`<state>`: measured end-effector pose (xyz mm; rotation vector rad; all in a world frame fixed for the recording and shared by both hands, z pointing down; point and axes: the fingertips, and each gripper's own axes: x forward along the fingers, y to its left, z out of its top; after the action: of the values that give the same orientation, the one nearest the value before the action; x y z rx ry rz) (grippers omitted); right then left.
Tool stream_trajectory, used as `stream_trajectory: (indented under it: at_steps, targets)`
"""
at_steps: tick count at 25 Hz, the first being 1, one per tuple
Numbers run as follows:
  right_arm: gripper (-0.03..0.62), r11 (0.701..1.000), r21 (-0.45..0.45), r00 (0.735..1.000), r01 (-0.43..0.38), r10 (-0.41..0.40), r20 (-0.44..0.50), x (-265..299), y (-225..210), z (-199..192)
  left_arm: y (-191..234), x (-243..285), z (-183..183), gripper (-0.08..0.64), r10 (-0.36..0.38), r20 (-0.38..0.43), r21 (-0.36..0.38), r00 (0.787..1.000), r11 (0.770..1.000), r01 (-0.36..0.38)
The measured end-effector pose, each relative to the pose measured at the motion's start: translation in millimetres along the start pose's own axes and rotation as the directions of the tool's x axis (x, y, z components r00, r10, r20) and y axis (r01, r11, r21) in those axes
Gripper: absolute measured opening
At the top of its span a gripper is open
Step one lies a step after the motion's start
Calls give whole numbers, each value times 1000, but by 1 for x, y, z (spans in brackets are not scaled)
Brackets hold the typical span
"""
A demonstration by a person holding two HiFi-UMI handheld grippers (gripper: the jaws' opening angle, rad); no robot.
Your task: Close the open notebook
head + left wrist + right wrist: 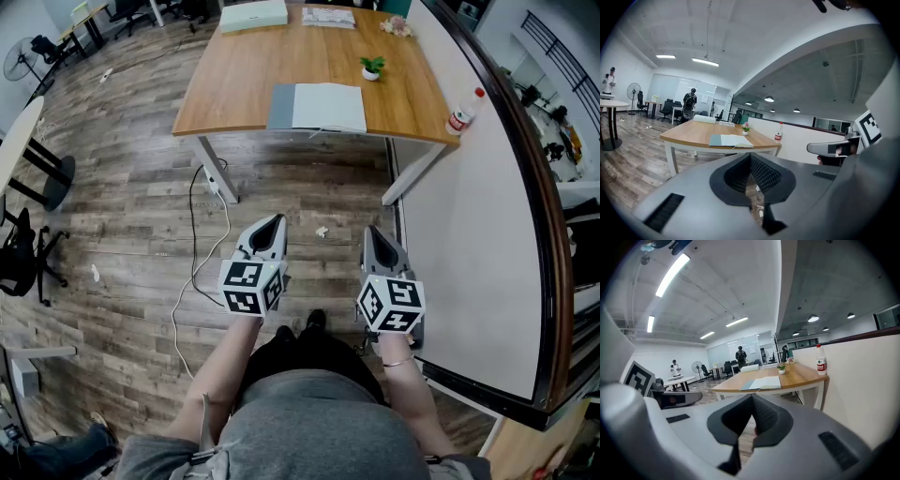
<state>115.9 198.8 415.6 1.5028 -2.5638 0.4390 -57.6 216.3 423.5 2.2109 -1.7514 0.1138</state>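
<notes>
Notebook (319,107): open on table (234,84), untouched | left gripper (273,225), right gripper (375,235): closed, empty, well short of table | we judge closing not begun

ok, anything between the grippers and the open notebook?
Nothing visible. The notebook lies open at the near edge of the table. Between it and the left gripper and right gripper, both shut, is only floor, with a cable and a paper scrap lying flat. The potted plant and bottle stand off that path.
</notes>
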Motion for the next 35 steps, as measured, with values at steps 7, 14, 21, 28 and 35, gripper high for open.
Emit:
stream_trajectory:
  at_steps: [7, 14, 21, 28, 35]
  targets:
    - [3, 999, 14, 999, -31, 30, 32, 14, -25, 8, -10, 25, 5, 25, 9, 23, 4, 1000, 1000, -9]
    - [8, 1000, 0, 997, -23, 23, 79, 21, -40, 20, -14, 38, 5, 30, 44, 17, 2, 999, 999, -44]
    - [91, 998, 38, 997, -59, 57, 48, 38, -43, 15, -4, 50, 6, 115, 63, 0, 3, 998, 998, -63]
    - [109, 996, 65, 998, -59, 58, 20, 73, -56, 13, 15, 88, 6, 137, 65, -17, -9, 998, 998, -65]
    - [107, 998, 65, 1000, -21, 20, 19, 126, -81, 38, 45, 144, 26, 150, 66, -27, -8, 997, 998, -66]
